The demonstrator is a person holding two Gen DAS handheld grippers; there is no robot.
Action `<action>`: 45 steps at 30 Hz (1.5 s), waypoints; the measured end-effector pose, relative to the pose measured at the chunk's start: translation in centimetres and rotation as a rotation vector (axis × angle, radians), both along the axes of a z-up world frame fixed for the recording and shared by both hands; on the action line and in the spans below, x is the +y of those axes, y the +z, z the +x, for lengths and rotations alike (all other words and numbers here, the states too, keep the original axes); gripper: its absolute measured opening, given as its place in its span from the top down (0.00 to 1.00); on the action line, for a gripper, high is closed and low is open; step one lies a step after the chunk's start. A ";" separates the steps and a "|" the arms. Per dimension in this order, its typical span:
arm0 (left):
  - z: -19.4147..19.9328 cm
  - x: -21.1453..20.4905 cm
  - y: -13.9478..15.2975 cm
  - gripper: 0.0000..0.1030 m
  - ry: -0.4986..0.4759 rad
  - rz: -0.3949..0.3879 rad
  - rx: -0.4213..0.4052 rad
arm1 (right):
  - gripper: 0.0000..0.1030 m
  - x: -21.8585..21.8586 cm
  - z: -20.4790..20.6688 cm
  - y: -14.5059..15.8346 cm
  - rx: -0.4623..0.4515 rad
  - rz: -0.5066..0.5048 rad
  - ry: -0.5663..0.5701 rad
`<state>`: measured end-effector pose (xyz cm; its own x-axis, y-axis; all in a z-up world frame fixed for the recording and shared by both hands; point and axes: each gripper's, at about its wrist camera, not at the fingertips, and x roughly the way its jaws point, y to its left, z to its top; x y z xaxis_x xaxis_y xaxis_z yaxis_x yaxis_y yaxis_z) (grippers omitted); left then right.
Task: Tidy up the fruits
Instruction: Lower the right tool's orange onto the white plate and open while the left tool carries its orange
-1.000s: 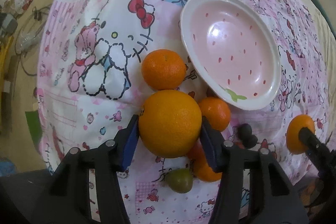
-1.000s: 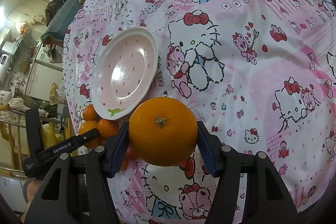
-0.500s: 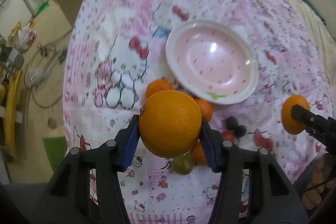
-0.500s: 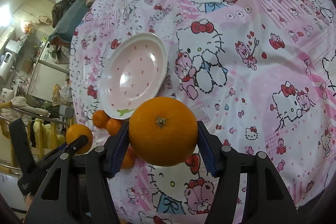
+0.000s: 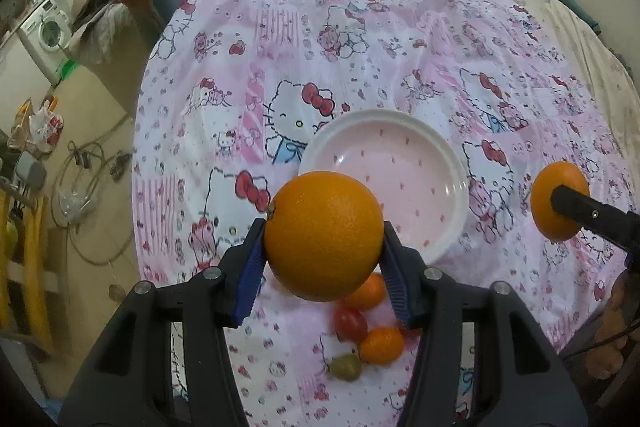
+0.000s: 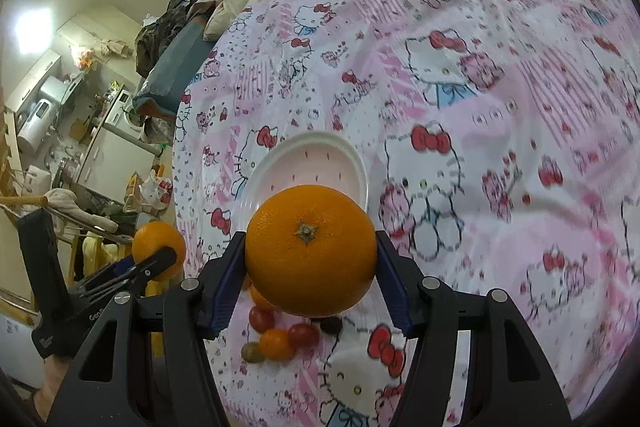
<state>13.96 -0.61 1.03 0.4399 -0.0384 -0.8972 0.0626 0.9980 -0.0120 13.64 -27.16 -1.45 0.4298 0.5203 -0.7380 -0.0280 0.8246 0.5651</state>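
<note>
Item: two oranges, both carried above the cloth-covered bed [image 5: 400, 39], bound for the pink plate [image 5: 448, 163] mid-cloth
- Left gripper [image 5: 323, 257]: clenched on left orange [image 5: 323, 235]
- Right gripper [image 6: 310, 267]: clenched on right orange [image 6: 310, 251]
- Small fruits [image 5: 374, 337]: near edge, loose
- Handling: lower one orange at a time, release low to prevent rolling

The orange [image 5: 323, 235] hides part of the plate's [image 5: 448, 163] near rim.
</note>
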 end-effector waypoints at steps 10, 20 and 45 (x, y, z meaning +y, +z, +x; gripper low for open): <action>4.0 0.6 -2.0 0.52 0.009 0.026 0.010 | 0.38 2.0 6.3 -2.0 0.010 -0.037 0.085; 6.3 1.6 -3.1 0.52 0.030 0.019 0.036 | 0.38 8.0 11.3 -7.2 0.049 -0.161 0.237; 7.5 1.6 -5.6 0.52 0.077 0.015 0.097 | 0.17 7.5 12.4 -7.7 0.041 -0.177 0.201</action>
<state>21.48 0.98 -4.56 0.3517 0.0057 -0.9361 -0.0148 0.9999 0.0006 26.02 -19.65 -9.18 0.2986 0.4530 -0.8400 -0.1807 0.8911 0.4163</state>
